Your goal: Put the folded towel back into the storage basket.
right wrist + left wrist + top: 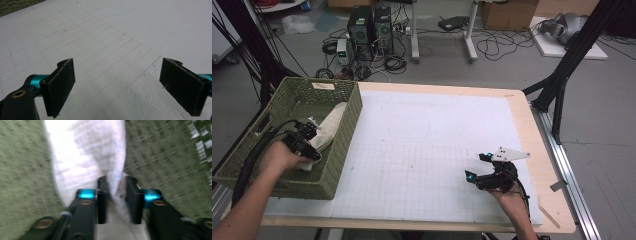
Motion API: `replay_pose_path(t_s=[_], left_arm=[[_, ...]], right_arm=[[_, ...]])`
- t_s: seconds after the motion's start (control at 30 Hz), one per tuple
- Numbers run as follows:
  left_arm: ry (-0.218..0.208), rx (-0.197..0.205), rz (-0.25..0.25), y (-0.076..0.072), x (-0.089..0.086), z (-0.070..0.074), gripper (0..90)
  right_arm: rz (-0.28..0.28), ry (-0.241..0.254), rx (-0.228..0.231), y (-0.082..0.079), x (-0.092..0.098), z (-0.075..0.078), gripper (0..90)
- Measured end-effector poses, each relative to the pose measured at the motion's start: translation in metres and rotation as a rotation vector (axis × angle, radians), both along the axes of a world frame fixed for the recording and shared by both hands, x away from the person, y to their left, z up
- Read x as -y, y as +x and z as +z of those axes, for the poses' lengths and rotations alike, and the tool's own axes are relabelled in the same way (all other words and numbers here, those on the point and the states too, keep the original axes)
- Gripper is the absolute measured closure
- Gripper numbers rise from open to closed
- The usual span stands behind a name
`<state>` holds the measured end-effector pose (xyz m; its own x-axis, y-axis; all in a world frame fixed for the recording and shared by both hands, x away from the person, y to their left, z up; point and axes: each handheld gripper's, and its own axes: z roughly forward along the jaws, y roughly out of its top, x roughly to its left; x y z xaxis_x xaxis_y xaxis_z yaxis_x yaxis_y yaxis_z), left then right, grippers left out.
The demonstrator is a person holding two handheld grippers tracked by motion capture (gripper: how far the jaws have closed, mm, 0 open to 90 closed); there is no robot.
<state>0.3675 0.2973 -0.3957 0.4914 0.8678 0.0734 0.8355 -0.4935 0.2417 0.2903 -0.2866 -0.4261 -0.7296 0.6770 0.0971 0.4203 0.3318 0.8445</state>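
A green woven basket (pixel 343 131) stands at the table's left edge with a white cloth (pixel 330 127) lying inside it. My left gripper (pixel 314 142) reaches down into the basket. In the left gripper view its jaws (pixel 116 187) stand close together with a fold of the white cloth (pixel 85 157) pinched between them, and the basket wall (pixel 22 170) is on both sides. My right gripper (pixel 475 166) hovers low over the white gridded mat (pixel 427 150) at the front right. Its jaws (pixel 117 85) are wide apart with nothing between them over the mat (pixel 105 37).
The mat covers most of a wooden table, whose bare edge (pixel 537 150) runs along the right. Black frame legs (pixel 562 75) stand beyond the right corner. Computer towers (pixel 372 25) and cables lie on the floor behind.
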Motion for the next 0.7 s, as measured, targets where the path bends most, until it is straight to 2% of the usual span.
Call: replay_pose_path(t_s=[0.07,0.13,0.17,0.33,0.43,0.5,0.53,0.57,0.63,0.67,0.7], left_arm=[[0.07,0.007,-0.019,-0.001,0.001,0.006,78.7],[0.043,0.006,-0.014,-0.003,-0.003,0.012,78.8],[0.056,0.01,-0.022,-0.004,-0.003,0.015,78.8],[0.059,-0.039,-0.067,-0.009,0.001,0.025,78.8],[0.058,-0.084,-0.101,-0.013,0.006,0.029,78.9],[0.048,-0.11,-0.122,-0.015,0.009,0.028,78.7],[0.033,-0.117,-0.13,-0.016,0.011,0.026,78.2],[-0.002,-0.129,-0.139,-0.015,0.012,0.022,75.7],[-0.079,-0.154,-0.152,-0.015,0.016,0.014,64.6],[-0.093,-0.152,-0.139,-0.014,0.018,0.011,58.1],[-0.054,-0.13,-0.134,-0.013,0.018,0.012,54.6]], right_arm=[[0.001,-0.001,0.004,0.0,0.0,0.0,12.4],[0.0,0.003,0.007,0.001,0.001,0.0,12.4],[-0.005,0.004,0.002,0.0,0.001,0.0,12.4],[-0.002,-0.003,0.001,0.001,0.0,-0.001,12.4],[-0.002,-0.006,-0.002,0.001,0.0,-0.001,12.4],[0.001,-0.007,0.002,0.001,-0.001,-0.001,12.4],[0.0,-0.009,0.004,0.001,-0.001,-0.001,12.4],[0.0,-0.008,-0.002,0.0,-0.002,-0.001,12.4],[0.004,-0.008,0.004,0.0,-0.002,-0.001,12.4],[0.003,-0.007,0.002,0.0,-0.002,0.0,12.4],[0.003,-0.005,0.004,0.0,-0.002,0.0,12.4]])
